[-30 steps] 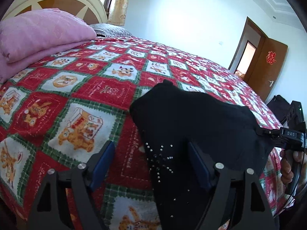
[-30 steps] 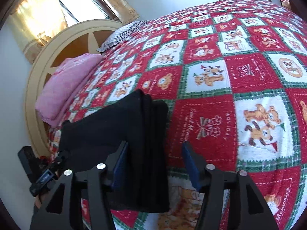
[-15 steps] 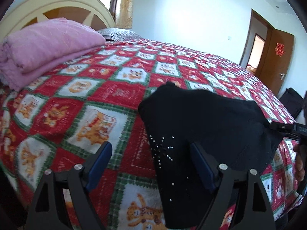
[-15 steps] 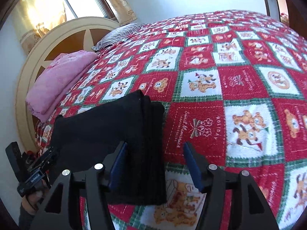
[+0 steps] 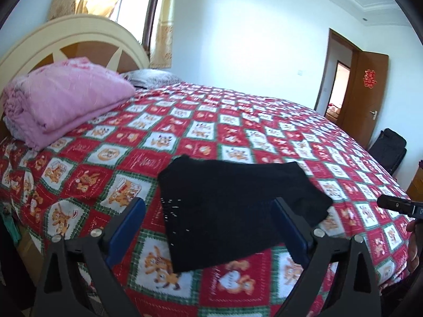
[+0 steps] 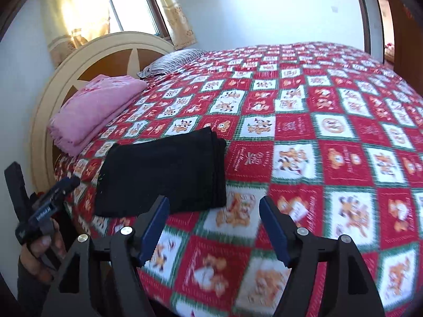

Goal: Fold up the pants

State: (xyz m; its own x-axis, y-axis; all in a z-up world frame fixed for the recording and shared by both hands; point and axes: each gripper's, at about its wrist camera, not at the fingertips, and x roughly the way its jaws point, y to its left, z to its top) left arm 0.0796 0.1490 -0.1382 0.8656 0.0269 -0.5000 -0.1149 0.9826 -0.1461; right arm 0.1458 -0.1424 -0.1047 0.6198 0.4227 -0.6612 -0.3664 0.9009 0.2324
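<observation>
- The pants (image 5: pixel 232 206) are recorded as a compact black folded bundle, lying flat on the red patterned bedspread (image 5: pixel 264 132) close to the near edge of the bed.
- In the right wrist view the same pants (image 6: pixel 164 174) show stacked layered edges along their right-hand side; that side is read as the open side of the fold (judgement only, layers cannot be counted).
- The left gripper (image 5: pixel 208 227) is seen with its blue pads set wide apart; nothing is held between them. The bundle lies just ahead of it, partly framed by the fingers, but no contact is visible.
- The right gripper (image 6: pixel 214 227) is likewise spread, with nothing clamped. The pants lie ahead and to its left; only bedspread shows between its fingers.
- Key relation: the bundle's long axis is judged to run roughly side to side across the left view, and the left gripper is the nearer and more squarely aligned of the two.
- Task state is judged as essentially complete (folded, released); any further tidying would most easily be approached from the left side.
- A folded pink blanket (image 5: pixel 63 100) is noted near the headboard (image 5: pixel 79 39), well apart from the pants.
- Motion blur is noted in both views; fine detail is unreliable.
</observation>
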